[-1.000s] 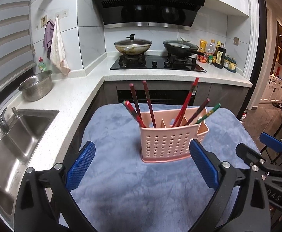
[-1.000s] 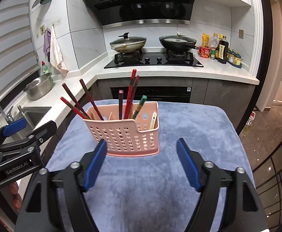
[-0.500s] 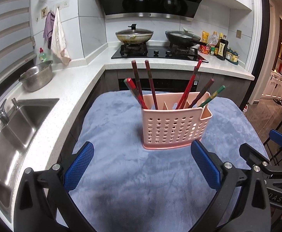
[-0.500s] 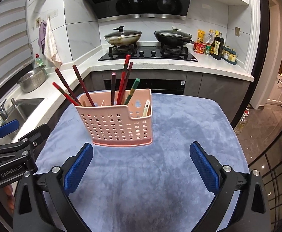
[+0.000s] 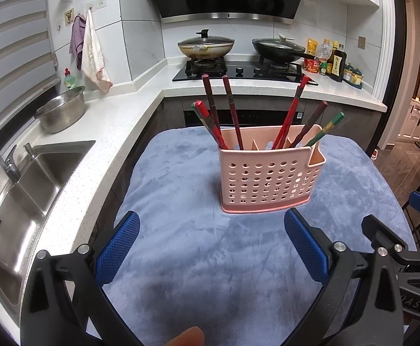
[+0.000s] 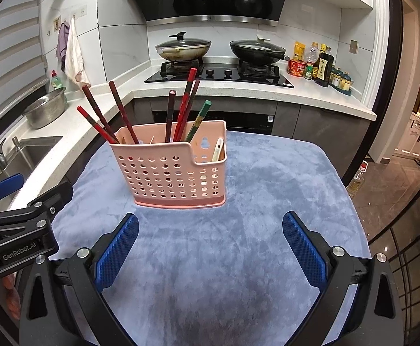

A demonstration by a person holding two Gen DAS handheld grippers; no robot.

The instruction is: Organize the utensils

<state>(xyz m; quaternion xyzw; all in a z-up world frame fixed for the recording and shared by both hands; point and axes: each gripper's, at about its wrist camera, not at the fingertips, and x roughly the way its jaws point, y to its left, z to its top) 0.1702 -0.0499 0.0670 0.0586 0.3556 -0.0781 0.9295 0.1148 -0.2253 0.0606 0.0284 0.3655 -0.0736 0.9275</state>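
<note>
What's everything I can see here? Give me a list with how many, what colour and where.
Utensil holder: one, pink, perforated, on the cloth.
Chopsticks: about eight, mostly red or dark, one green-tipped, standing in the holder.
Small utensil: one, cream, in the holder's low end compartment.
Cloth: one, blue-grey, covering the table.
Pans: two, lidded, on the black hob.
Bottles and jars: several, mixed colours, right of the hob.
Metal bowl: one, steel, on the white counter.
Sink: one, steel, far left.
Towels: two, white and purple, hanging on the wall.
Left gripper: black, blue pads, open, empty.
Right gripper: same, open, empty.
</note>
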